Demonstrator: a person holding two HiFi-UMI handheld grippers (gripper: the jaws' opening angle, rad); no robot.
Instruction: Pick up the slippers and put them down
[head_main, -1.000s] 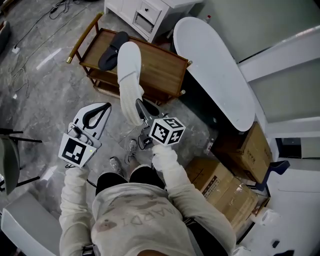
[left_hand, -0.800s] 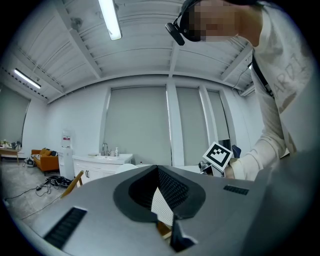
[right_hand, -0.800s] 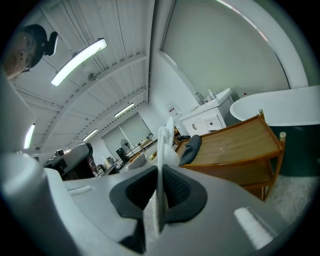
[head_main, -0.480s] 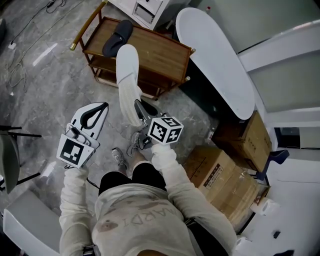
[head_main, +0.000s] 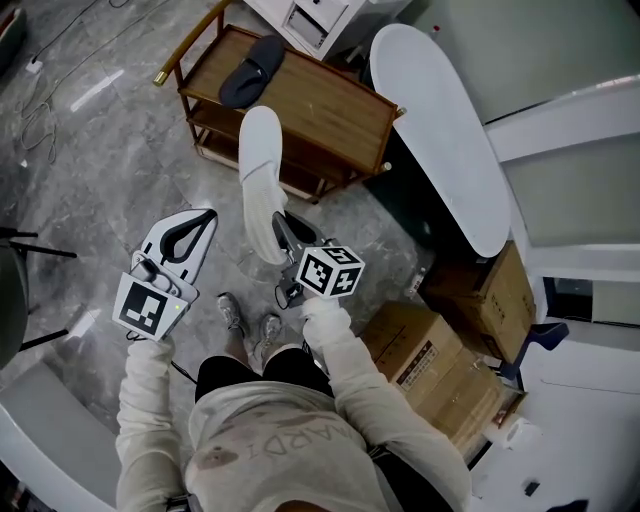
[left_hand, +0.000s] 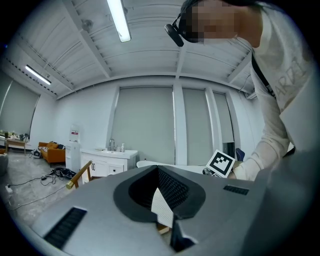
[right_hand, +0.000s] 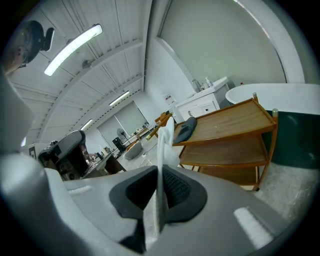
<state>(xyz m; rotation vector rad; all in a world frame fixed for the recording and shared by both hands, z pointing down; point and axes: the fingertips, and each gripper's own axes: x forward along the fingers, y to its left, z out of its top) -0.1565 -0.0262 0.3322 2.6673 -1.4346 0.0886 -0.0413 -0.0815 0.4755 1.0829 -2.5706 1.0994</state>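
Observation:
A white slipper (head_main: 262, 175) hangs sole-edge up in front of the wooden rack (head_main: 330, 110). My right gripper (head_main: 283, 228) is shut on its heel end. In the right gripper view the white slipper (right_hand: 165, 145) stands as a thin edge pinched between the pads of the right gripper (right_hand: 159, 175). A dark slipper (head_main: 252, 56) lies on the rack's top shelf, and the right gripper view shows this dark slipper (right_hand: 186, 131) on the rack (right_hand: 235, 120) too. To the left my left gripper (head_main: 205, 214) is shut, tips together, holding nothing. The left gripper (left_hand: 157, 169) points toward the room's far wall.
A white oval tabletop (head_main: 440, 130) stands right of the rack, with cardboard boxes (head_main: 420, 350) nearer me. A white cabinet (head_main: 320, 15) is behind the rack. Cables (head_main: 40, 60) trail over the marble floor at far left. The person's shoes (head_main: 250, 325) are below the grippers.
Both grippers have sunk lower and drawn slightly back from the rack. The white slipper stays pinched in the right one and now hangs before the rack's front edge.

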